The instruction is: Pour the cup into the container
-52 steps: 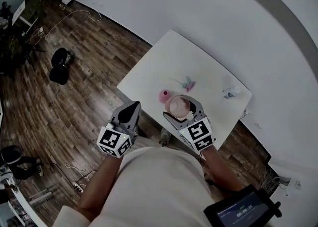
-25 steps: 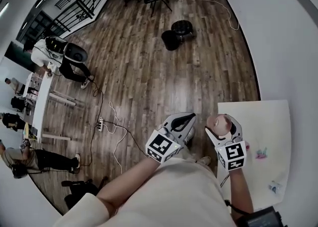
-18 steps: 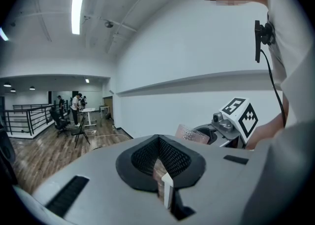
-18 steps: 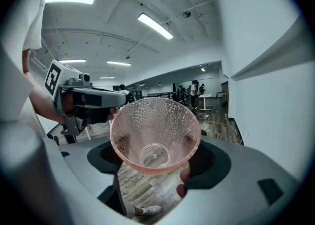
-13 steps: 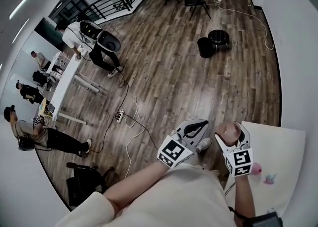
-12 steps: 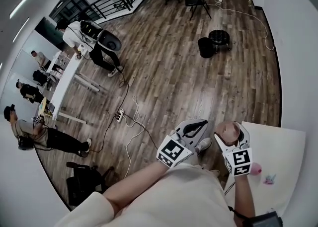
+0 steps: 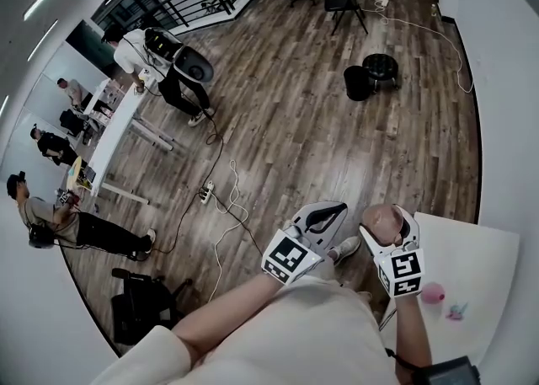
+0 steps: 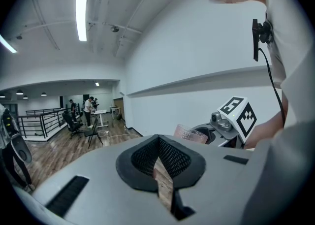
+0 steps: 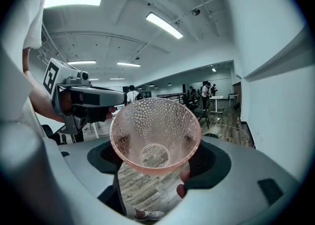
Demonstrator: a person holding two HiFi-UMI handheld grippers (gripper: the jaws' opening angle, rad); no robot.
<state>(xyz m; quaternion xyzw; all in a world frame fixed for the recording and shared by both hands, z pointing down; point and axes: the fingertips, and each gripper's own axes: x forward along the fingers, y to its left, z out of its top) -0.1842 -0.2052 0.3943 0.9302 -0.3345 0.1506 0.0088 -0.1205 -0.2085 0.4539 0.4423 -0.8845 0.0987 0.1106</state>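
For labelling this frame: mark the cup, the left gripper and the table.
cup (image 9: 155, 130): right gripper view, on its dimpled inner wall.
left gripper (image 8: 158, 145): left gripper view, where the shut jaws meet at the tips.
table (image 7: 459, 248): head view, on the bare white top.

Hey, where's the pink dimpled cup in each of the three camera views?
Head view: the pink cup is lower right of centre, gripped by the right gripper.
Left gripper view: the cup is right of centre, beyond the shut left gripper; only part of it shows.
Right gripper view: the cup is dead centre, mouth toward the camera.
Shared landmark: the wood floor.
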